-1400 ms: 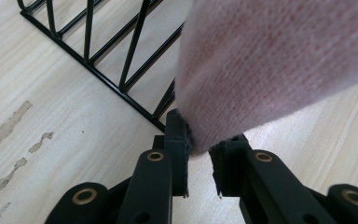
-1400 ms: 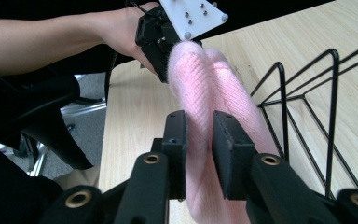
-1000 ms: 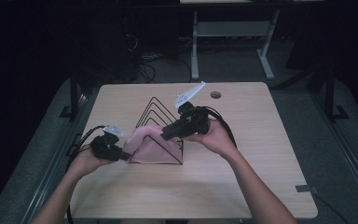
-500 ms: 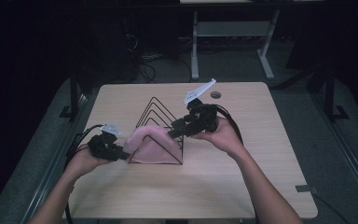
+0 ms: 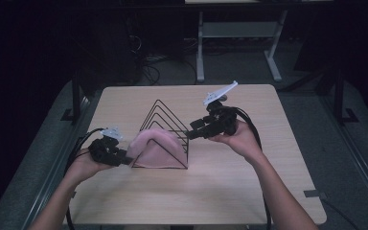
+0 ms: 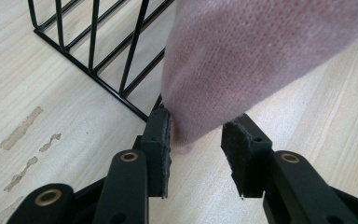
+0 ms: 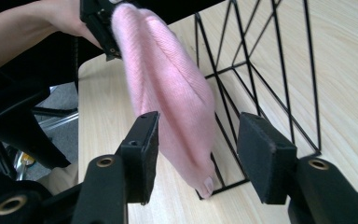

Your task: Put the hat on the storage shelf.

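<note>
We see a soft pink knitted cloth (image 5: 154, 146) folded into a hump and draped in the near slot of a black wire rack (image 5: 165, 132), mid-table. No writing is readable on it. Our left gripper (image 5: 124, 159) has just been opening; 1 pad touches the cloth's left end, the other stands off. Our right gripper (image 5: 191, 133) has just been opening too, its jaws apart beside the rack's right side.

We can read no text, label, brand, number or sign anywhere. The pink knit cloth (image 6: 261, 56) bears no tag that we can make out, the black wire rack (image 5: 165, 132) carries no marking, and the wooden counter (image 5: 249, 187) shows plain grain and a few worn patches, no lettering.
</note>
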Tool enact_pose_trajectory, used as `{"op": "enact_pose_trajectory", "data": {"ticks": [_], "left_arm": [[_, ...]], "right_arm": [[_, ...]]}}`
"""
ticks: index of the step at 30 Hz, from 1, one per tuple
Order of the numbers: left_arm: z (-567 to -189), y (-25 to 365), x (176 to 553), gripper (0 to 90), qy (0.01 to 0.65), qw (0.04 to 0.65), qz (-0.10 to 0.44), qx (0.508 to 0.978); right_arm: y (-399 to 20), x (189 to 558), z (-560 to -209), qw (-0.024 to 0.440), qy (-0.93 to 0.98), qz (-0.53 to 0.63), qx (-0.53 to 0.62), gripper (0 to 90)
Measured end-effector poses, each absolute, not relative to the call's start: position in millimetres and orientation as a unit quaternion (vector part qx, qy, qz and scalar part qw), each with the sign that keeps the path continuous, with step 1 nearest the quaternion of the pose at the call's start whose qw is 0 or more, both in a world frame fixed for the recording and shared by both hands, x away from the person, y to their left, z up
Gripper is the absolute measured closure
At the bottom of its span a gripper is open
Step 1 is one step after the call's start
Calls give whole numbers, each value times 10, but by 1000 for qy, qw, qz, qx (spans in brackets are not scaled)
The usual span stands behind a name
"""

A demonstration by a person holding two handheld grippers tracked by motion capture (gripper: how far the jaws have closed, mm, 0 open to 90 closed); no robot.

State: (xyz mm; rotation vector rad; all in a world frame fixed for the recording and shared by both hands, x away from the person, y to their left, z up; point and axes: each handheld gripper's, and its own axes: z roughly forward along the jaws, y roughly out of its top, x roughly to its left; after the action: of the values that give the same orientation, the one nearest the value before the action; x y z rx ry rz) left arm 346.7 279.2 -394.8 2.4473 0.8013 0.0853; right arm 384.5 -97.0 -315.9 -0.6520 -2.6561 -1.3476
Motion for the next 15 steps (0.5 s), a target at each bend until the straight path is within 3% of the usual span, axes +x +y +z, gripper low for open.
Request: {"op": "enact_pose_trajectory", "data": {"ticks": [15], "left_arm": [[-3932,2803,3445,578,303,290,29,907]], "right_arm": [[-1227,3846,-3265,37,-864,-435,-252,445]]}}
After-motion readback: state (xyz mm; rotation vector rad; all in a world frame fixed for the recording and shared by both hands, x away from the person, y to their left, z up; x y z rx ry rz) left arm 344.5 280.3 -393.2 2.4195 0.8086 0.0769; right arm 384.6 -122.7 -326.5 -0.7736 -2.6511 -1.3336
